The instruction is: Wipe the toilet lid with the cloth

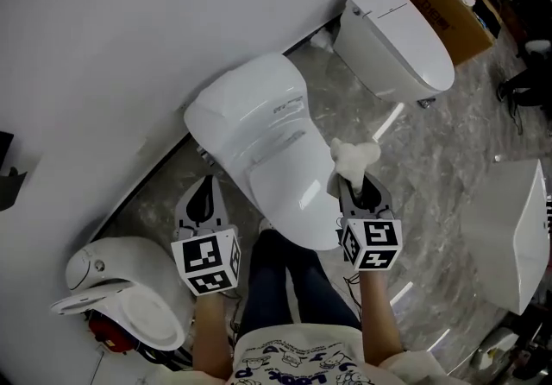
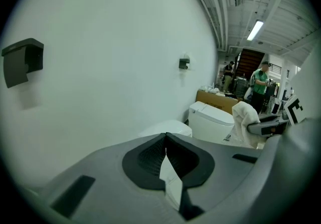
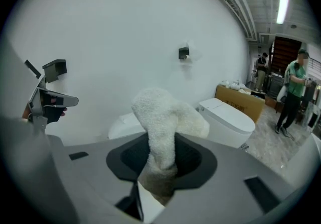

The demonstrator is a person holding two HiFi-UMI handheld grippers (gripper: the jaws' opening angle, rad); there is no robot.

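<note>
The white toilet lid lies shut on the middle toilet, seen from above in the head view. A fluffy white cloth sticks out of my right gripper, which is shut on it at the lid's right edge. Whether the cloth touches the lid I cannot tell. In the right gripper view the cloth stands up between the jaws of the right gripper, with the lid behind it. My left gripper hangs left of the toilet, jaws together and holding nothing. The left gripper faces the wall; the cloth shows at its right.
A second toilet and a cardboard box stand at the back right. A third toilet sits at the lower left. A white panel lies on the marble floor at right. The wall runs close behind. People stand far off.
</note>
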